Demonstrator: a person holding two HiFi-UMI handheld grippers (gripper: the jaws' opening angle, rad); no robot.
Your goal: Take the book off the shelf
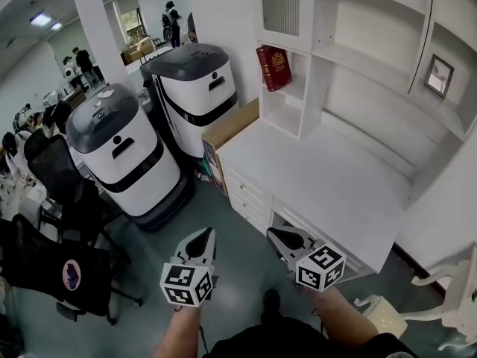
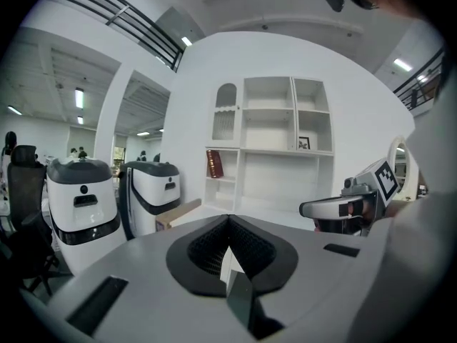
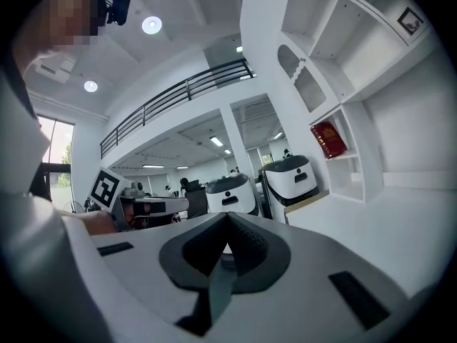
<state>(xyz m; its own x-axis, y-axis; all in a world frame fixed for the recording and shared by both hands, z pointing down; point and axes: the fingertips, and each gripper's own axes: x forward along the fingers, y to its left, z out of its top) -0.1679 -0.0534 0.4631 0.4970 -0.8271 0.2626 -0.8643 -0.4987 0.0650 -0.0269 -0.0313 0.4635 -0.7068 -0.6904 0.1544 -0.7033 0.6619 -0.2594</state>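
While the left gripper (image 1: 203, 236) and right gripper (image 1: 280, 235) hang low in the head view, the book (image 1: 273, 67) stands upright on the shelf (image 1: 292, 95) well ahead, nearer the right. The left gripper view shows closed, empty jaws; the right gripper view shows the same.

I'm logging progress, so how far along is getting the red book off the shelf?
Done: nothing yet; the red book leans in its shelf compartment, untouched. In hand: nothing; the left gripper and right gripper are both shut and empty, low in front of the desk, well short of the book. Left: reach up, open a gripper, grasp the book, pull it out.
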